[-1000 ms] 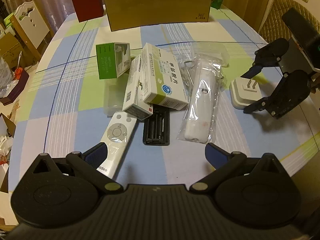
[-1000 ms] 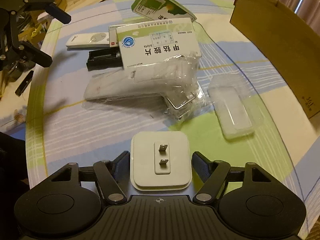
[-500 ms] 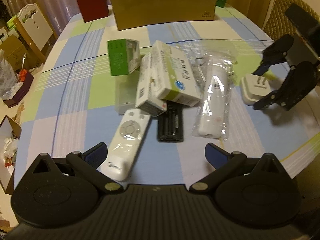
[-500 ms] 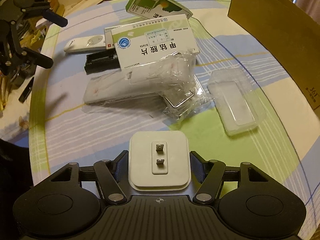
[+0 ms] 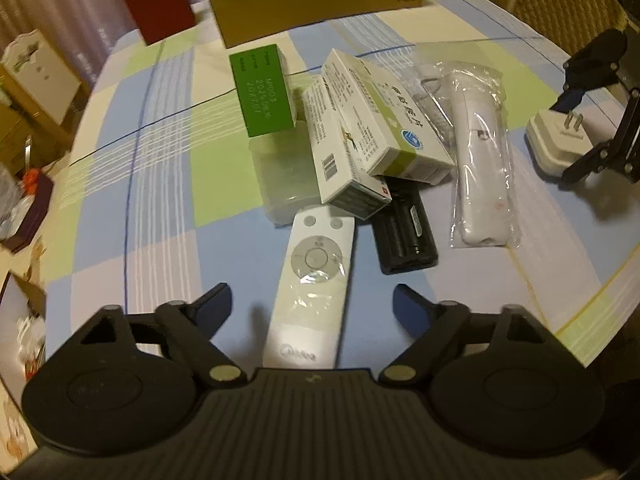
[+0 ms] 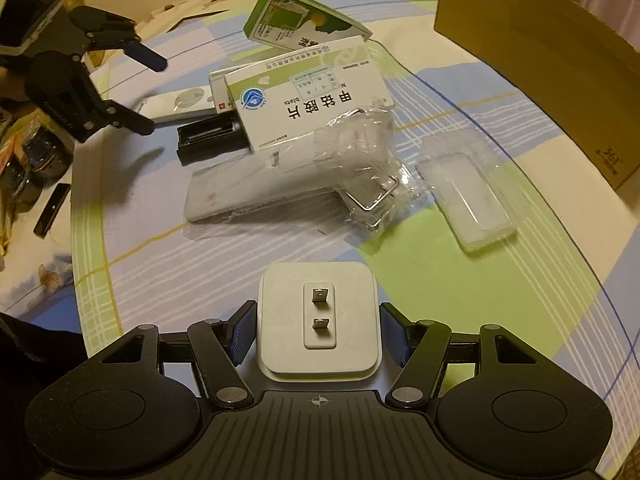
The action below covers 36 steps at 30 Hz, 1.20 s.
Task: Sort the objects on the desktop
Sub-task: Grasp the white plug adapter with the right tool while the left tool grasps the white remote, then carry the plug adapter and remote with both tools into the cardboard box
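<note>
- Left gripper (image 5: 312,300) has come down and forward since 1 s ago; white remote (image 5: 310,288) now lies between its wide-open fingers, neither pad touching it.
- Right gripper (image 6: 318,330) has closed in on the white plug adapter (image 6: 318,320) since 1 s ago; blue pads (image 6: 242,332) now sit against both sides of it, 2 prongs facing up.
- Seen from the left wrist, the adapter (image 5: 558,142) is between the right gripper's fingers at the right side of the table (image 5: 160,208); cannot tell if it is lifted or resting.
- Remote's far end is just beside a clear plastic case (image 5: 286,180) and a black battery holder (image 5: 404,236).
- 2 white medicine boxes (image 5: 380,136) are stacked tilted over the battery holder; a green box (image 5: 264,92) is propped behind them on the clear case.
- White device in a clear bag (image 5: 480,160) lies right of the boxes, between them and the adapter.
- Another clear case (image 6: 468,200) lies apart, near the cardboard box (image 6: 540,60).
- Cardboard box stands at the far edge of the table, a red box (image 5: 160,4) beside it.
- Checked cloth in blue, green and white covers the table.
</note>
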Each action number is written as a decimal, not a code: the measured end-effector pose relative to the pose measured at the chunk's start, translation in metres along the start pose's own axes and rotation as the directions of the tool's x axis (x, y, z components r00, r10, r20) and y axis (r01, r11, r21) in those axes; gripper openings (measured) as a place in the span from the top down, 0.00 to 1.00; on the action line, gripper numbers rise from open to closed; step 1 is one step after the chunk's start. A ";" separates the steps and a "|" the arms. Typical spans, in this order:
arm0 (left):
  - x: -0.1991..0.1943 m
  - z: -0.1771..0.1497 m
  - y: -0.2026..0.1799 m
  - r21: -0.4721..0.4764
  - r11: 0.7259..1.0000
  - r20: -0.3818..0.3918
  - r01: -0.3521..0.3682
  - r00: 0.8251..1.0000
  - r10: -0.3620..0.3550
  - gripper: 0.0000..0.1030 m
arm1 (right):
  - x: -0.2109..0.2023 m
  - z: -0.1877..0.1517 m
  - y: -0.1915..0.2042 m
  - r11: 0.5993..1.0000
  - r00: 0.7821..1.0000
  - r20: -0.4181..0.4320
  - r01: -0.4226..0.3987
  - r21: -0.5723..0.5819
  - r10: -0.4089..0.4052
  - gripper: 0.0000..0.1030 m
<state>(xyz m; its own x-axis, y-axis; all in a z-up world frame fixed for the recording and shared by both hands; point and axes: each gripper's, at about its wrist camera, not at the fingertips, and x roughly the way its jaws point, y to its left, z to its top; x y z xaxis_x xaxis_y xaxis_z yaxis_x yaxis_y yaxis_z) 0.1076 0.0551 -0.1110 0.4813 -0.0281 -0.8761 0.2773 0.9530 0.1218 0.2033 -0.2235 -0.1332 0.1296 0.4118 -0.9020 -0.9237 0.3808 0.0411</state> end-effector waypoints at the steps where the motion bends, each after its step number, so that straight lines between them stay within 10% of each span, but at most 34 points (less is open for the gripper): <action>1: 0.004 0.001 0.003 0.012 1.000 -0.003 0.013 1.000 -0.013 0.28 | 0.000 0.000 0.000 1.000 1.000 0.001 0.002 0.004 -0.002 0.38; 12: 0.020 0.003 0.012 0.031 0.995 -0.012 0.099 0.995 -0.099 0.64 | -0.002 0.000 0.006 0.999 1.000 0.010 0.023 0.049 -0.023 0.38; 36: -0.050 0.002 0.004 -0.043 0.998 0.019 0.053 0.998 -0.052 0.65 | -0.023 0.019 -0.005 0.997 0.993 0.109 0.044 0.071 -0.052 0.38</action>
<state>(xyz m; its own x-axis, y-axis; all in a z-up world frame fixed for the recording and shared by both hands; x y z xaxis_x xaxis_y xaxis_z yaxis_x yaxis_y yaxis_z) 0.0861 0.0601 -0.0657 0.4819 -0.0831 -0.8723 0.2666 0.9622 0.0556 0.2120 -0.2194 -0.1042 0.2159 0.4793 -0.8507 -0.8893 0.4562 0.0314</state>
